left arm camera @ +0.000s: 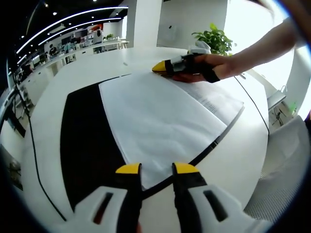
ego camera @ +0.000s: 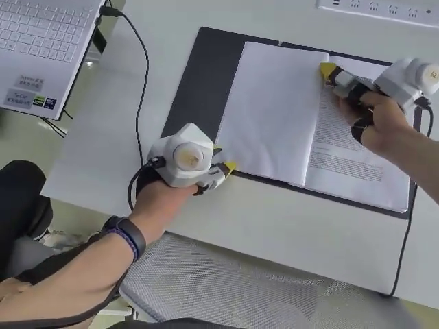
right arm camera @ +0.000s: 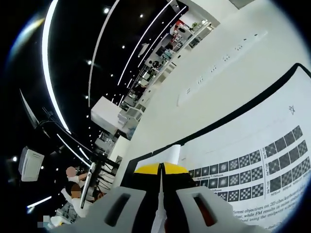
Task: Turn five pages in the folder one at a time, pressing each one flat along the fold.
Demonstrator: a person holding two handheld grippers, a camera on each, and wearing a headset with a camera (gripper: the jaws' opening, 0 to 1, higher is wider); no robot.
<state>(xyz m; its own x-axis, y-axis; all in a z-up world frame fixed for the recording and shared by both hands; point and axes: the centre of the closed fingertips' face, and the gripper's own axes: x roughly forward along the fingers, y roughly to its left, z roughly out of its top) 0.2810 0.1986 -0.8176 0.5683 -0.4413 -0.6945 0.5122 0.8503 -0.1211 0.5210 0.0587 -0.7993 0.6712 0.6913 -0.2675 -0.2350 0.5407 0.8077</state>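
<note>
The folder lies open on the white table, its black inside cover (ego camera: 199, 89) (left arm camera: 87, 141) on the left. A blank white turned page (ego camera: 274, 110) (left arm camera: 155, 121) lies across the middle, and a printed page (ego camera: 350, 144) (right arm camera: 252, 160) is on the right. My left gripper (ego camera: 225, 168) (left arm camera: 156, 169) is open at the near corner of the white page, with the page's edge just ahead of its yellow tips. My right gripper (ego camera: 328, 70) (right arm camera: 160, 170) (left arm camera: 163, 68) is shut, its tips down on the fold near the folder's far edge, beside a slightly raised sheet edge.
A white laptop (ego camera: 41, 48) stands at the far left, with a black cable (ego camera: 140, 62) running past the folder. A power strip (ego camera: 377, 10) (right arm camera: 218, 63) lies along the table's far side. A grey mesh chair (ego camera: 240, 288) is below the near table edge.
</note>
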